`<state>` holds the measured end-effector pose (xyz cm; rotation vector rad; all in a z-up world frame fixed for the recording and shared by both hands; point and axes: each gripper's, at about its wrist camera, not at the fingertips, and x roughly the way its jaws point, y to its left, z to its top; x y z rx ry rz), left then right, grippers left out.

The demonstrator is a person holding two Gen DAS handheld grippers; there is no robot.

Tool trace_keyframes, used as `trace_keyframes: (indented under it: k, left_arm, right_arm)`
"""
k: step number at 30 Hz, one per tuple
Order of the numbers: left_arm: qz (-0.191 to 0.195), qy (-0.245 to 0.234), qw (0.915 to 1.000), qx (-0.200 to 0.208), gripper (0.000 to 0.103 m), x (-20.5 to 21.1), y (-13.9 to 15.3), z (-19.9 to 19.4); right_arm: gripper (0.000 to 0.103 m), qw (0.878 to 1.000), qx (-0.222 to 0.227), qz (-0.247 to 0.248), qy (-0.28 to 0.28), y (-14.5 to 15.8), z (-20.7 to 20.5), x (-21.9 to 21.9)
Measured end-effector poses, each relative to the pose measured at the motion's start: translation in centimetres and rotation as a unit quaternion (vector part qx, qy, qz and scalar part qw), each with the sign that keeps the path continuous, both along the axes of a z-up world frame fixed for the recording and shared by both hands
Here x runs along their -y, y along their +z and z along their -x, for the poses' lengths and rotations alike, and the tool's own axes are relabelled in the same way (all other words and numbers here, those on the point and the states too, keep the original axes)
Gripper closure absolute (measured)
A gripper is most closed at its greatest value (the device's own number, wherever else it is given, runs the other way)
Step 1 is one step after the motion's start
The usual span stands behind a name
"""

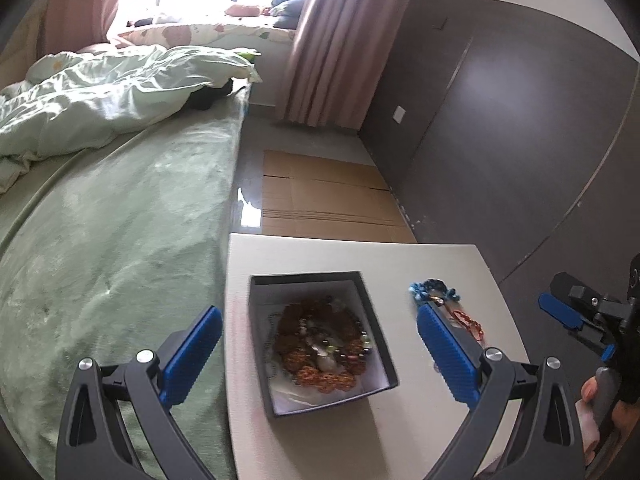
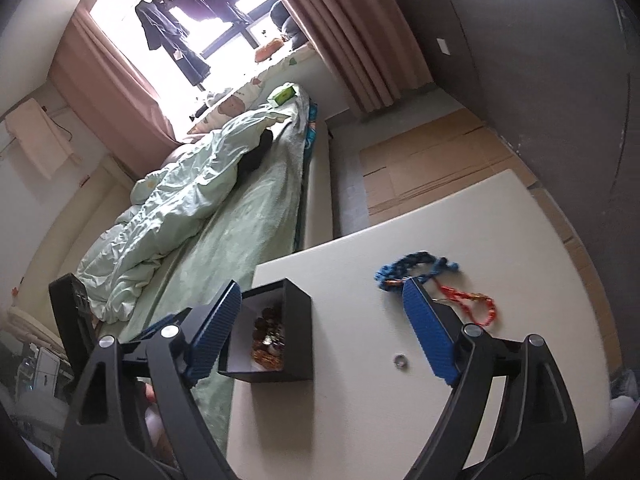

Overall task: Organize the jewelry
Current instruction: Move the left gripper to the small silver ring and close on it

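Note:
A black open box (image 1: 320, 340) with a white lining sits on the white table (image 1: 400, 256) and holds several amber and beaded bracelets (image 1: 320, 354). My left gripper (image 1: 320, 354) is open above it, fingers either side. A blue bead string (image 1: 434, 288) and a red cord bracelet (image 1: 470, 320) lie to the box's right. In the right wrist view the box (image 2: 280, 332), blue string (image 2: 416, 266), red bracelet (image 2: 476, 304) and a small silver ring (image 2: 400, 360) show on the table (image 2: 480, 220). My right gripper (image 2: 320, 328) is open and empty above the table.
A bed with a green blanket (image 1: 120, 240) borders the table's left edge. Flattened cardboard (image 1: 328, 192) lies on the floor beyond the table. A dark wardrobe wall (image 1: 520, 120) stands to the right. The right gripper (image 1: 576, 316) shows at the left wrist view's right edge.

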<state>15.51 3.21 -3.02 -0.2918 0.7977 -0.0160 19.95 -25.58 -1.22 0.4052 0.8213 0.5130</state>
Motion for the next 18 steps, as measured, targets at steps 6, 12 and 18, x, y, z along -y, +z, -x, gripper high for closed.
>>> trace_keyframes:
  k: [6, 12, 18]
  left_arm:
    - [-0.011, -0.030, 0.9995, 0.003, 0.008, 3.0, -0.2, -0.4]
    - [-0.018, -0.065, 0.9977, -0.005, 0.020, 6.1, -0.9, -1.1]
    - [-0.045, -0.104, 0.9935, -0.012, 0.029, 9.9, -2.0, -1.6]
  right_arm:
    - [0.020, 0.999, -0.026, 0.021, -0.012, -1.1, 0.1, 2.5]
    - [0.020, 0.997, -0.060, 0.044, -0.026, -3.1, -0.2, 4.8]
    - [0.020, 0.995, -0.077, 0.050, -0.038, -4.0, -0.5, 6.5]
